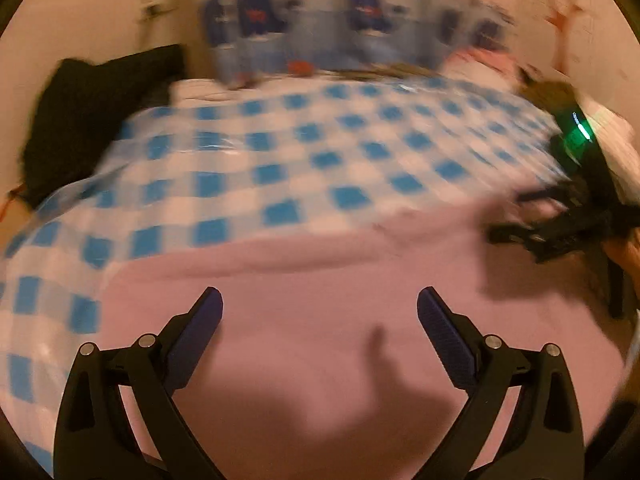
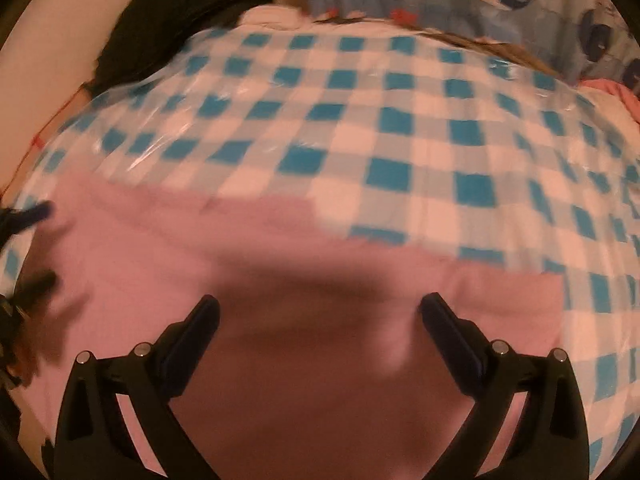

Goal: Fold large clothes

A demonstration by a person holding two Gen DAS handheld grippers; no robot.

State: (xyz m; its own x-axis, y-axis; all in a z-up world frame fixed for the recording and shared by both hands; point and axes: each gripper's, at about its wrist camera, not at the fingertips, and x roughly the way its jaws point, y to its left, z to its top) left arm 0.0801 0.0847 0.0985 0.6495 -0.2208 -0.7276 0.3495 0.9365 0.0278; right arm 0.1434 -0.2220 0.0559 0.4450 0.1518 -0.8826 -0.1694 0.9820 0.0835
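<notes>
Both the left gripper (image 1: 319,304) and right gripper (image 2: 319,312) hovered wide open, empty, over the pink garment (image 2: 168,248), best pinched at its edges.

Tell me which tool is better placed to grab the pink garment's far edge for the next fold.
Probably right. The right tool hangs open over the pink garment, whose far edge lies just ahead on the checkered cover. The left tool, also open, sits over mid-cloth. Blur limits certainty.

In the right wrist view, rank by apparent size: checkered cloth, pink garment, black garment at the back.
1. checkered cloth and pink garment: similar areas; the pink one lies nearer the camera, so no firm order.
2. black garment: smallest, though farthest.
</notes>
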